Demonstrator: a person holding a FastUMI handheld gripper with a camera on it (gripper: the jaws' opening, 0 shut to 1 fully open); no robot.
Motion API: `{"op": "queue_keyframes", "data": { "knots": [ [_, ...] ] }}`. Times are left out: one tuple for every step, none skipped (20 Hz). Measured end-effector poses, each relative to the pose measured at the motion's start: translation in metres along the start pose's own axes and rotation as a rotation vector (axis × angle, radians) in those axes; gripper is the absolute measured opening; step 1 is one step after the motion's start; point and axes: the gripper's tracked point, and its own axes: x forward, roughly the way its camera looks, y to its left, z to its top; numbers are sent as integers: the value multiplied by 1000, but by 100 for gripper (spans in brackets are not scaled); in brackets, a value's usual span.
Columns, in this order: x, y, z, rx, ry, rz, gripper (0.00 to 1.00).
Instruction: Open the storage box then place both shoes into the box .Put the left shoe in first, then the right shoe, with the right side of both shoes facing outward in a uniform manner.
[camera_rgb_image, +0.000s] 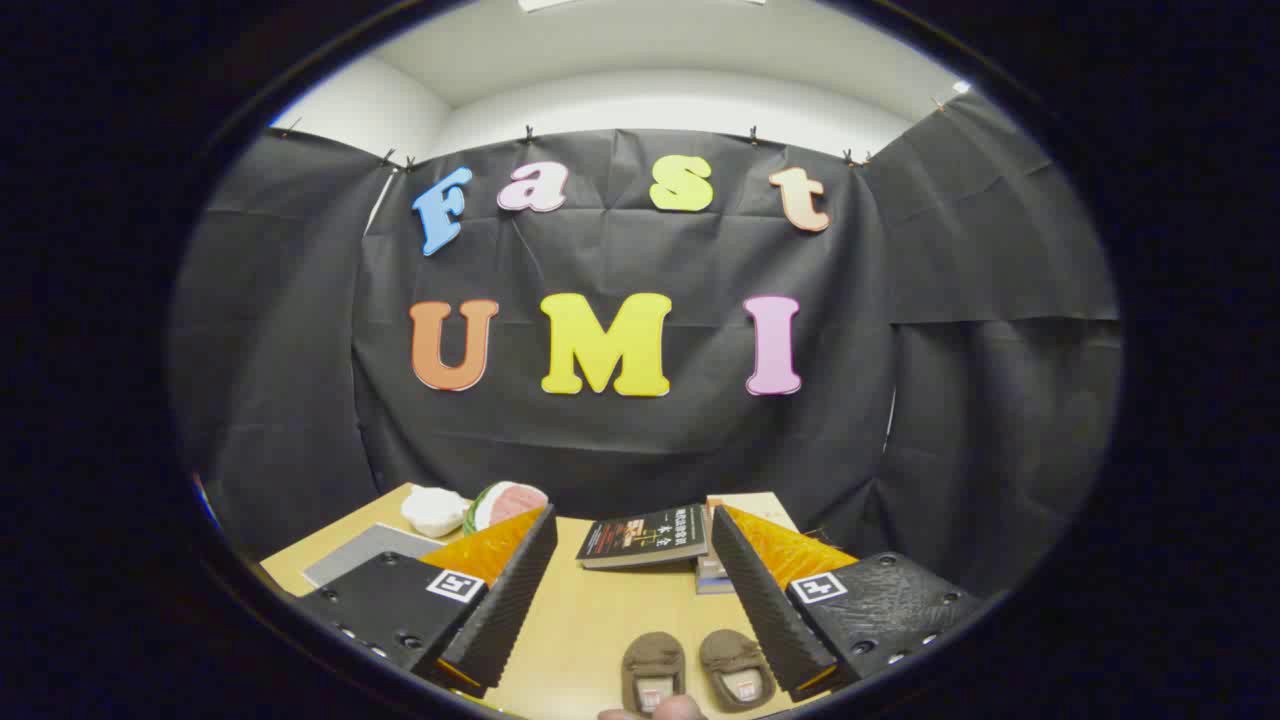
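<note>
My gripper (630, 560) hangs open above a light wooden table (590, 620), its two fingers spread wide with nothing between them. Two small brown shoes (655, 672) (737, 668) lie side by side on the table, low between the fingers and close to the right finger, openings facing me. A fingertip of a person's hand (655, 710) shows just in front of the shoes. The storage box is hidden from me.
A stack of books (645, 535) with a dark cover on top lies beyond the fingers, with a pale box or book (745, 503) behind it. Farther left sit a white lump (433, 510), a watermelon-slice toy (505, 503) and a grey pad (365, 550).
</note>
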Motion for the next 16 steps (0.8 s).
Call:
{"op": "queue_keyframes", "data": {
  "knots": [
    [-2,0,1,2,-2,3,95],
    [-3,2,2,3,-4,6,95],
    [-3,2,2,4,-6,7,95],
    [-3,1,3,5,-8,7,95],
    [-4,0,5,5,-12,7,95],
    [-4,-1,7,3,-17,6,95],
    [-4,-1,9,2,-24,7,95],
    [-3,-2,11,2,-29,7,95],
    [-4,-4,11,4,-32,6,95],
    [-4,-4,11,9,-33,6,95],
    [-4,-5,10,11,-31,6,95],
    [-4,-6,10,11,-31,7,95],
    [-5,-7,10,11,-31,7,95],
    [-6,-8,10,12,-31,8,95],
    [-6,-8,10,12,-31,10,95],
    [-6,-8,11,11,-32,13,95]
  ]
}}
